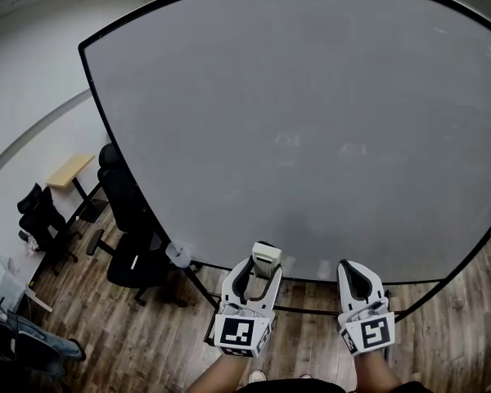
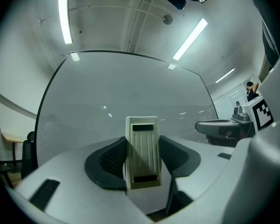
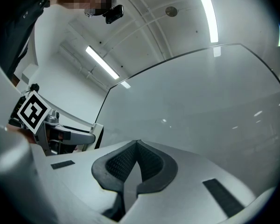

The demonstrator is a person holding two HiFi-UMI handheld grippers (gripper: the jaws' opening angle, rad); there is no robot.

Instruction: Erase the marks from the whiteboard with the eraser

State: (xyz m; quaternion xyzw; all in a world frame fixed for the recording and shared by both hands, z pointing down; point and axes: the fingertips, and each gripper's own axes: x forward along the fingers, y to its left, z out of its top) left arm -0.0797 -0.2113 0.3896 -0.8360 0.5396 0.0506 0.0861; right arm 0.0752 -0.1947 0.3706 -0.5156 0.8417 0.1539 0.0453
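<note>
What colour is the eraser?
The eraser is off-white with a dark strip at each end. It shows best in the left gripper view.

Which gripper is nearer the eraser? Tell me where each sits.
Left. The left gripper is shut on the eraser, low before the whiteboard. The right gripper, shut and empty, is to the eraser's right, apart from it.

white left gripper point(image 1: 262, 270) and right gripper point(image 1: 353, 270), black ribbed pads point(image 3: 121, 164), black-and-white marker cubes point(image 1: 236, 332)
</note>
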